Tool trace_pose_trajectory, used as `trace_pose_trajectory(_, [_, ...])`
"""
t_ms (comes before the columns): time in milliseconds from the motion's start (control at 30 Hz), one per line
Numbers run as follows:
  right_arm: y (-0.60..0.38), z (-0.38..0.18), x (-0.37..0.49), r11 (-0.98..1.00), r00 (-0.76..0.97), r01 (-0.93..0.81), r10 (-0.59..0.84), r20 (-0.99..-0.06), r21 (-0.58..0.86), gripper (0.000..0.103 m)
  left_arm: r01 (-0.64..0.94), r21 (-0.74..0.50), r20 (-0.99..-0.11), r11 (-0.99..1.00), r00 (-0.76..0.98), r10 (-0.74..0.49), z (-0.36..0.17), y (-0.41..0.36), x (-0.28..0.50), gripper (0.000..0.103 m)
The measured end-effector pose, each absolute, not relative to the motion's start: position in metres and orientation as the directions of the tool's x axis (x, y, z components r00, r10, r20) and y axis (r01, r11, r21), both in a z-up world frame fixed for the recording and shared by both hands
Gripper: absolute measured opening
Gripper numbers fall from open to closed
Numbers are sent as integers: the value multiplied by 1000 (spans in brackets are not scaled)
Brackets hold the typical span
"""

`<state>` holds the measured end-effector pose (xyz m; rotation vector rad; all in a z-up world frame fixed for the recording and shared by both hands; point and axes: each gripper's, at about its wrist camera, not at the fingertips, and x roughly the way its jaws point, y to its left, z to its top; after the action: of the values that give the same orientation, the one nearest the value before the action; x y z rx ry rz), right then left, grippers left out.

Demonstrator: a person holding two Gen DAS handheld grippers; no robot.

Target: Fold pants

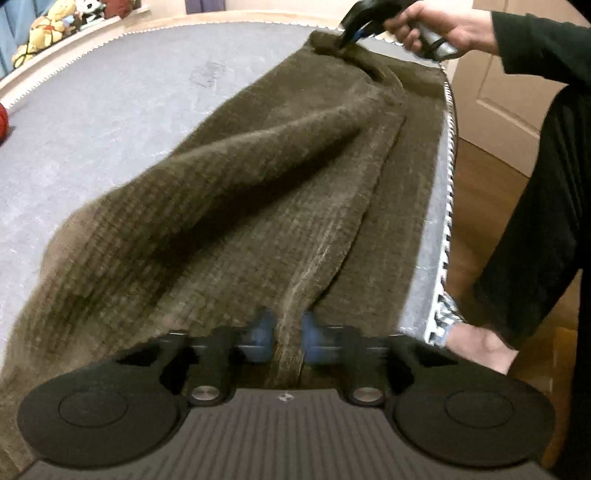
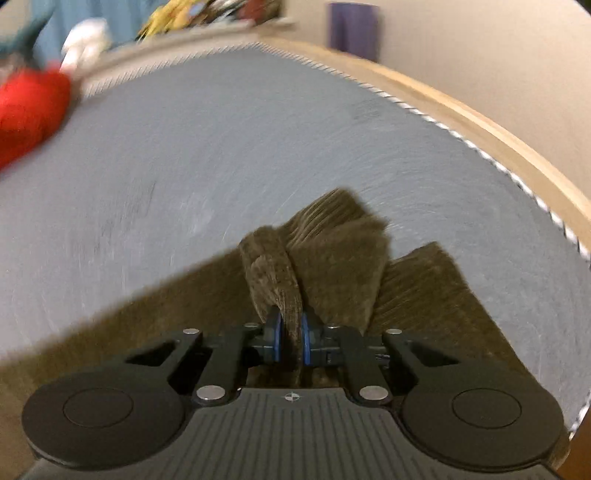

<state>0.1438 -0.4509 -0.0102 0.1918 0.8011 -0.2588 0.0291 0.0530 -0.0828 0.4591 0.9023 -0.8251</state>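
Brown corduroy pants (image 1: 236, 206) lie stretched along the right side of a grey mattress (image 1: 110, 122), one layer raised in a long loose fold over the other. My left gripper (image 1: 289, 332) is shut on the near end of the cloth, a seam pinched between its blue pads. At the far end, a hand holds my right gripper (image 1: 345, 37), which bites the other end of the pants. In the right wrist view that gripper (image 2: 291, 339) is shut on a bunched flap of the pants (image 2: 273, 273), lifted off the mattress (image 2: 221, 147).
The mattress edge (image 1: 448, 192) with a zigzag trim runs along the right. A person in black clothes (image 1: 535, 221) stands beside it on a wooden floor. Stuffed toys (image 1: 44, 33) sit on a ledge at the far left, with a red item (image 2: 29, 110) on the mattress nearby.
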Motion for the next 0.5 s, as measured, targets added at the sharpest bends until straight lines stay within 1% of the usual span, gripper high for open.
trace_pose_trajectory(100, [-487,29,124,889,771,374,-141,-621,263,7,792,54,-800,608,399,-449,-68,55,27,7])
trace_pose_trajectory(167, [-514,60,99,825,852,378,-132,-507,420,6,775,27,-763,631,424,-488,-50,67,27,7])
trace_pose_trajectory(200, [-524,71,86,797,874,374,-133,-467,474,6,769,7,-740,639,434,-514,-40,75,26,7])
trace_pose_trajectory(233, [-532,81,71,771,885,382,-147,-442,509,6,774,-9,-720,633,435,-541,-32,82,24,7])
trace_pose_trajectory(267, [-536,85,61,759,881,399,-163,-444,514,6,787,-20,-706,617,426,-566,-26,88,19,7])
trace_pose_trajectory(333, [-538,87,40,736,836,480,-217,-505,478,6,818,-23,-710,575,392,-585,-25,90,9,7])
trace_pose_trajectory(367, [-539,83,30,711,790,540,-244,-562,450,6,835,-16,-727,550,368,-579,-29,88,3,7])
trace_pose_trajectory(433, [-541,63,12,663,700,632,-268,-662,400,6,872,9,-775,490,316,-548,-44,78,-8,7])
trace_pose_trajectory(500, [-552,27,1,605,584,718,-254,-771,344,6,896,24,-815,443,274,-510,-57,69,-15,7])
